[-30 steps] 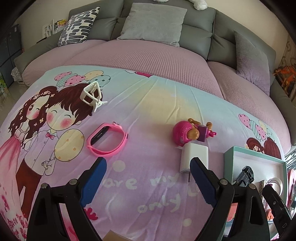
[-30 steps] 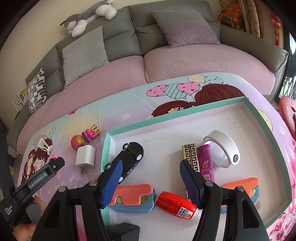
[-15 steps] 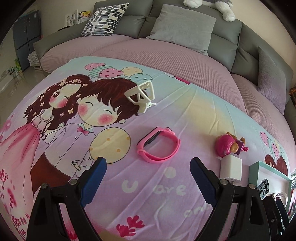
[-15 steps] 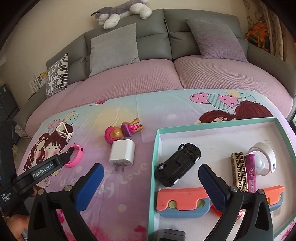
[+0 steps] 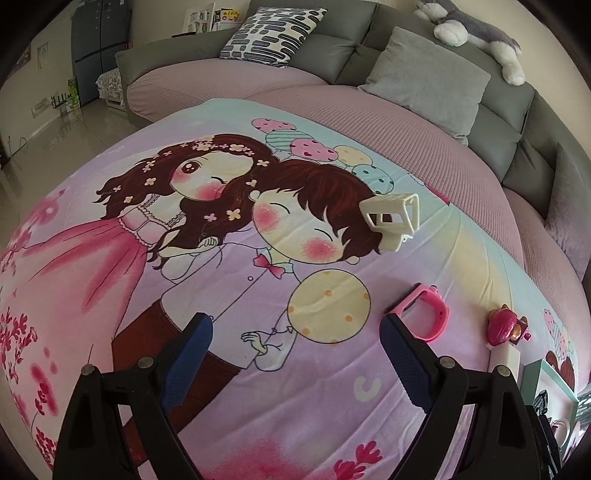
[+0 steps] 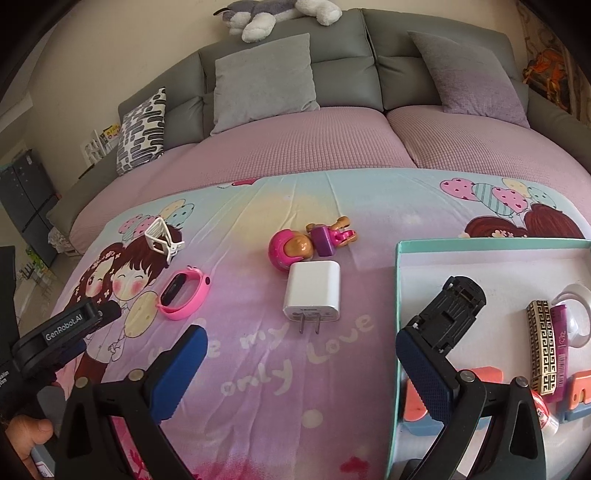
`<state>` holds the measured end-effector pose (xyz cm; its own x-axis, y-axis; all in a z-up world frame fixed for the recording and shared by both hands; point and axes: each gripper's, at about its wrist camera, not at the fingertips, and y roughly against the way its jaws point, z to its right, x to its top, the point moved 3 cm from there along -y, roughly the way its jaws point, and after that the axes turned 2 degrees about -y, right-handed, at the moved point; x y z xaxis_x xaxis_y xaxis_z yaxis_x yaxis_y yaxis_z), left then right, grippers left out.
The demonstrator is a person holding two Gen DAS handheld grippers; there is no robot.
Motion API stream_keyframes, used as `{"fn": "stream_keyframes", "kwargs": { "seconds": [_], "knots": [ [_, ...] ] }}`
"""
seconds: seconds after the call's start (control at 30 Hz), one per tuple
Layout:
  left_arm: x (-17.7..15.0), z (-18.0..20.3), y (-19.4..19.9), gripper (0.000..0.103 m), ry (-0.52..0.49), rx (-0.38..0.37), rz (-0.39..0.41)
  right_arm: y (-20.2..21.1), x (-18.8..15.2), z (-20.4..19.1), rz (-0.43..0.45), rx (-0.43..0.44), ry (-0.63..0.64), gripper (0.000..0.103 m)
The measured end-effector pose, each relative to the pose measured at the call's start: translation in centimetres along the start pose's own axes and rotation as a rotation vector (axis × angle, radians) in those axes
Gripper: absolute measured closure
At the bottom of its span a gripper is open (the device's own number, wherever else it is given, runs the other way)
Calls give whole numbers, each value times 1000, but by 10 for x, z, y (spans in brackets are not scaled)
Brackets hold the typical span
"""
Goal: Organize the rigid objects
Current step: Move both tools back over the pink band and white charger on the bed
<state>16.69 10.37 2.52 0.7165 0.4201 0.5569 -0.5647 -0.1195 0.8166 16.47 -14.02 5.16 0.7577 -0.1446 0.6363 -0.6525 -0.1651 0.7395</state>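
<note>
On the cartoon-print sheet lie a white charger plug (image 6: 313, 293), a pink doll toy (image 6: 306, 245), a pink wristband (image 6: 184, 295) and a white plastic clip (image 6: 160, 233). My right gripper (image 6: 301, 363) is open and empty, just in front of the charger. My left gripper (image 5: 295, 354) is open and empty over the sheet, with the wristband (image 5: 424, 314) by its right finger and the clip (image 5: 393, 218) further ahead. The doll toy (image 5: 504, 325) sits at the right. The teal box (image 6: 400, 295) holds a black toy car (image 6: 452, 312) and several other items.
A grey sofa with cushions (image 6: 262, 79) and a plush dog (image 6: 273, 14) curves behind the pink mattress. The box holds a patterned lighter (image 6: 543, 347), a purple lighter (image 6: 561, 339) and orange-blue blocks (image 6: 487, 376). The left gripper's body (image 6: 62, 328) shows at the left edge.
The left gripper swung left, so the wristband and doll slid to its right. The right gripper moved left out of the box and now faces the charger.
</note>
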Motion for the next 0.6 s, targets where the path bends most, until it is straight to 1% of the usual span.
{"fn": "stream_keyframes", "kwargs": {
  "seconds": [0.17,0.3,0.43,0.6],
  "knots": [
    [4,-6,0,9,6,-19,17,-4,1,-8,19,0,23,0],
    [6,-2,-2,8,14,-75,28,-4,4,0,37,-21,12,0],
    [8,5,-6,8,0,-91,46,-5,8,12,44,-44,-16,1],
    [7,21,-18,8,-45,-150,21,-4,11,22,42,-67,-27,9]
  ]
}}
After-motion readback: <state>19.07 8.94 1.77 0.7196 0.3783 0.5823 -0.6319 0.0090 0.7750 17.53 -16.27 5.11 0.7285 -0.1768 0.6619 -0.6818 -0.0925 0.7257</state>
